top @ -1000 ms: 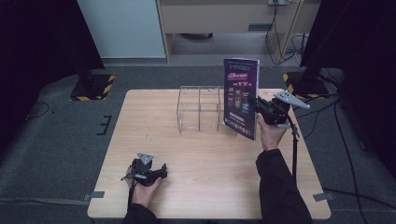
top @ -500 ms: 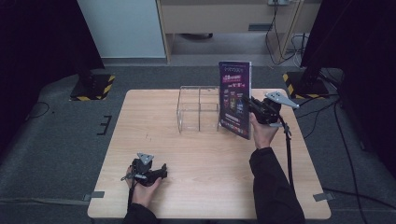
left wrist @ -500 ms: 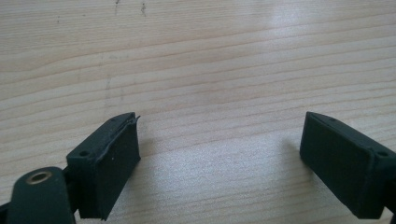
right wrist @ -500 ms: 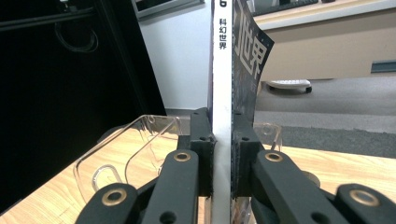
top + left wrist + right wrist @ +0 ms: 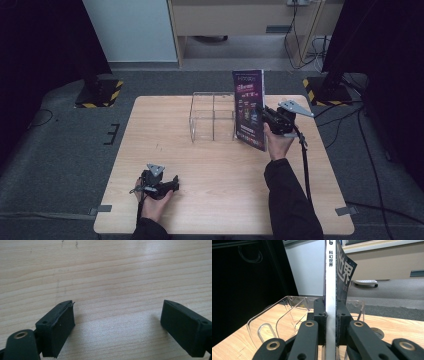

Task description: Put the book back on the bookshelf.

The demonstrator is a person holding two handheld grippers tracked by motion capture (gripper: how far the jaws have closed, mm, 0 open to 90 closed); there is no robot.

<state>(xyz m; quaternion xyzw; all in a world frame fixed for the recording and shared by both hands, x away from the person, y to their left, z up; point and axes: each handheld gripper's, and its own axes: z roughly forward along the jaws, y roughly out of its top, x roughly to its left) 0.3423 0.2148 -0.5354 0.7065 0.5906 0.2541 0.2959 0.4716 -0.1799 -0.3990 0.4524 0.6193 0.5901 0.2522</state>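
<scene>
A thin magazine (image 5: 250, 107) with a dark purple cover stands upright at the right end of a clear acrylic rack (image 5: 212, 116). My right gripper (image 5: 263, 116) is shut on it, its pads clamping the white spine (image 5: 330, 290) from both sides. The rack (image 5: 274, 317) shows to the left of and beyond the jaws in the right gripper view. My left gripper (image 5: 172, 184) rests on the table near the front left edge, held by a hand. Its jaws stand wide apart over bare wood (image 5: 117, 290) with nothing between them.
The wooden table (image 5: 165, 135) has free room in the middle and at the front right. A cable (image 5: 304, 160) trails from the right gripper along the forearm. Yellow-black stand bases (image 5: 99, 94) sit on the floor behind the table's two back corners.
The right gripper has carried the magazine leftward and slightly down, bringing it against the rack's right end. The left gripper has stayed where it was.
</scene>
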